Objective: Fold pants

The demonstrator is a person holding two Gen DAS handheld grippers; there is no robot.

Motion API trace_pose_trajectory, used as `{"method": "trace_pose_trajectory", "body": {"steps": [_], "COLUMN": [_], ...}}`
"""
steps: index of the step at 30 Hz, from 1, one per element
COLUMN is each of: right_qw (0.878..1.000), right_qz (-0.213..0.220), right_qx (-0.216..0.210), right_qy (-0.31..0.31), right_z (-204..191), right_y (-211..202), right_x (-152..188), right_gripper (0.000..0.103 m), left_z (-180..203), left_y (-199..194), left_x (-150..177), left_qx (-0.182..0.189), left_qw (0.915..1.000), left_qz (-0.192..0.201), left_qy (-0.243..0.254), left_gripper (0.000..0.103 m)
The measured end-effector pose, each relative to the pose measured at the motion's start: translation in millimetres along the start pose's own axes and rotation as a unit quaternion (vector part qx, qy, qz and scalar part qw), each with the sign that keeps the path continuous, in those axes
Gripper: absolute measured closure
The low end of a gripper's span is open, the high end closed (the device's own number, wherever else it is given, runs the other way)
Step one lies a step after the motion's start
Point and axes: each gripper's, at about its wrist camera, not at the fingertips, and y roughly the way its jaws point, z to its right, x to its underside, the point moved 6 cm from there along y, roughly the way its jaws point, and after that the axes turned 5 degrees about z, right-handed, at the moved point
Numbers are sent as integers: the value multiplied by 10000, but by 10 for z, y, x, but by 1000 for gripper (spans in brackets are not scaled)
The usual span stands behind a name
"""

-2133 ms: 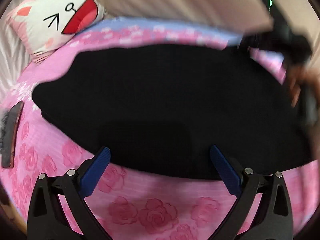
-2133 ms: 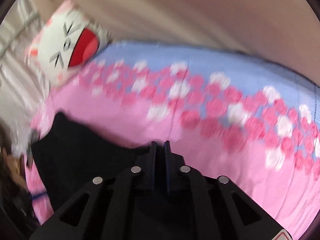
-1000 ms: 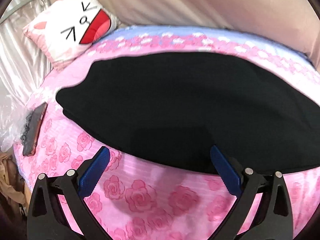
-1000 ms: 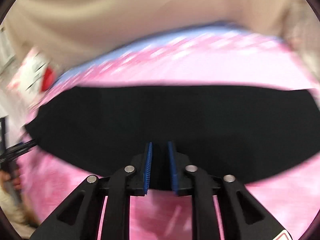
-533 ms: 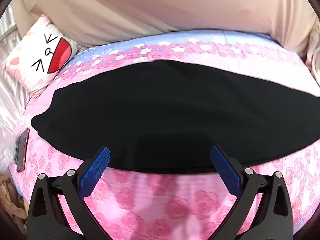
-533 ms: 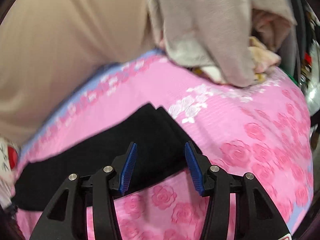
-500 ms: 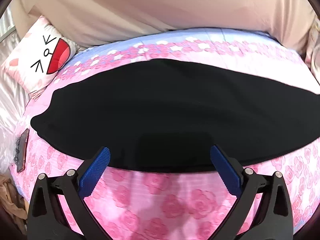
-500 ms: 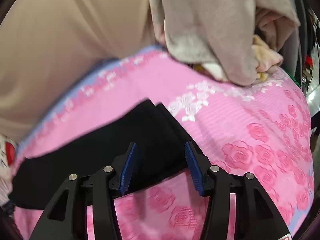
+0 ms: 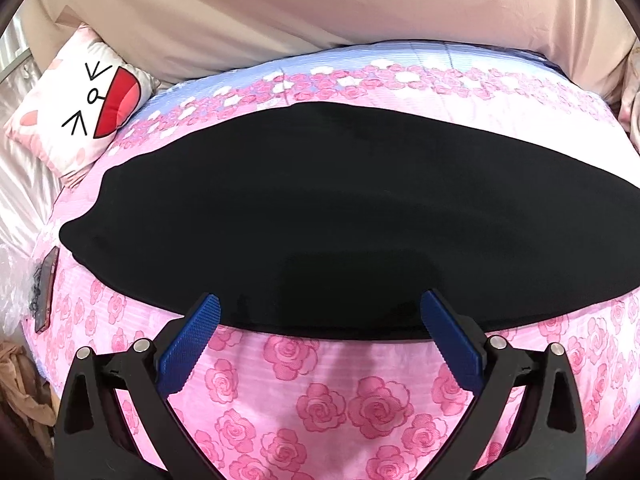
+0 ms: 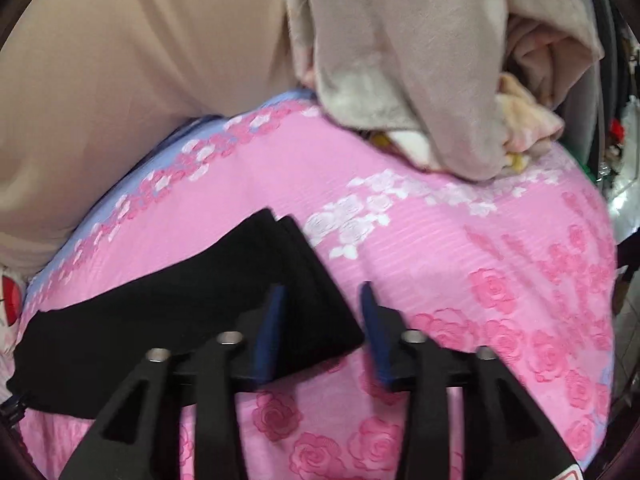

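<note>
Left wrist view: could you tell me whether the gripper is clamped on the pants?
No, the left gripper is wide open, above the pants.

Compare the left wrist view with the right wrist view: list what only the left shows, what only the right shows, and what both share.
Only the left wrist view: the whole cat-face pillow, a phone at the bed's edge, the open left gripper.
Only the right wrist view: a heap of grey and cream clothes, the pants' stacked end, the right gripper, its jaws just opened, pressing nothing.
Both: black pants flat on the pink rose bedspread.
</note>
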Motion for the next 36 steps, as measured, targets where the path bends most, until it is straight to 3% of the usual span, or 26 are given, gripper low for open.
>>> {"method": "trace_pose_trajectory", "body": {"steps": [2,3,4,5,6,9,11,12,14,17,21,26,28,30,32,36], "right_qw": [9999,9991,9976,9989,9979,9957,9903,9830,9750,9577,9230,8932,8935,8958,8969,8944], "right_qz": [-12,-311,-529,-337,-527,-640,-614,-541,-465,-606,-1172,-1749,-1936,-2028,-1790,-1738], "right_qx": [66,-103,-294,-274,-381,-588,-954,-1409,-1949,-2792,-3632,-3935,-3748,-3482,-3582,-3853], "right_qy": [131,254,343,161,76,325,804,1041,962,352,-488,-1295,-1540,-1873,-1875,-1465], "right_z": [70,78,53,-10,-79,-193,-264,-438,-823,-1811,-3295,-4617,-4864,-5021,-5049,-4905], "right_y": [16,134,236,234,280,328,271,156,-27,-314,-401,-180,-30,120,61,-196], "right_x": [13,81,144,132,178,184,128,56,-44,-47,378,1169,1457,1732,1733,1565], "right_gripper": [36,38,46,63,79,85,85,85,85,84,84,84,81,77,66,64], "left_z": [-5,-19,-32,-53,-93,-229,-348,-434,-611,-885,-1198,-1547,-1732,-1922,-2061,-2330], "left_y": [-14,-11,-6,0,2,-30,-62,-77,-110,-118,-81,-97,-76,-34,23,152], "left_x": [0,1,4,5,11,30,34,34,21,4,22,93,144,207,258,344], "left_qx": [-7,8,20,24,14,65,65,28,-90,-123,-22,-72,-115,-110,-127,-79], "left_qw": [10000,10000,10000,10000,9999,9996,9992,9990,9981,9960,9931,9917,9907,9891,9882,9842], "left_qz": [45,44,39,32,25,74,163,231,388,527,517,599,585,548,498,375], "left_qy": [18,3,-21,-50,-98,-269,-345,-376,-475,-717,-1056,-1131,-1224,-1361,-1446,-1731], "left_gripper": [5,5,5,5,5,5,5,5,5,5,5,5,5,5,5,5]}}
